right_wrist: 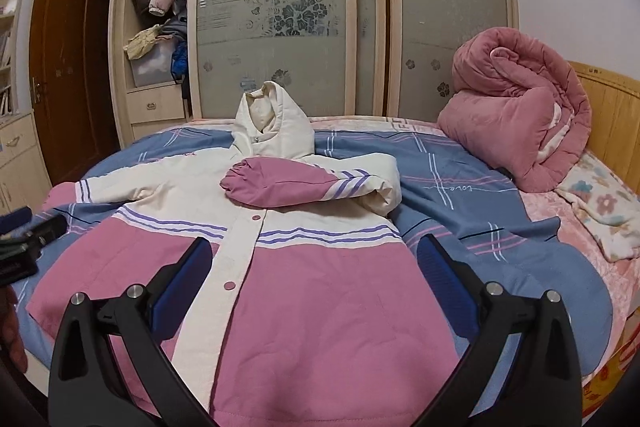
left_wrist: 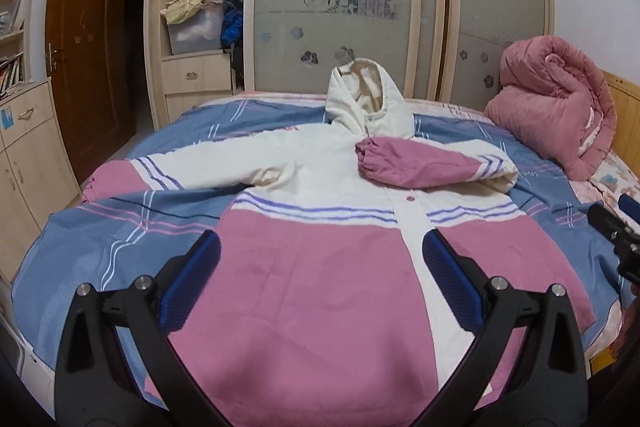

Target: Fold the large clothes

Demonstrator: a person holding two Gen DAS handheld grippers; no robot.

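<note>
Beneath the left claw (left_wrist: 320,259), the jacket's (left_wrist: 320,287) hem is cut off by the picture's bottom edge. Beyond it, the folded sleeve (left_wrist: 416,165) hides the chest.

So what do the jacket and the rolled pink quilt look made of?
Jacket: matte woven cloth, seemingly padded, going by its puffy hood and sleeve. Rolled pink quilt: soft, plush-looking fabric over thick filling, stitched in channels; exact fibre unclear.

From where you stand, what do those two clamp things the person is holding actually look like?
Both match. The left gripper and right gripper each have two curved black plastic arms with triangular cut-outs, silver round bolts at the joints, and long fingers faced with textured blue pads. No cables or markings are visible.
</note>
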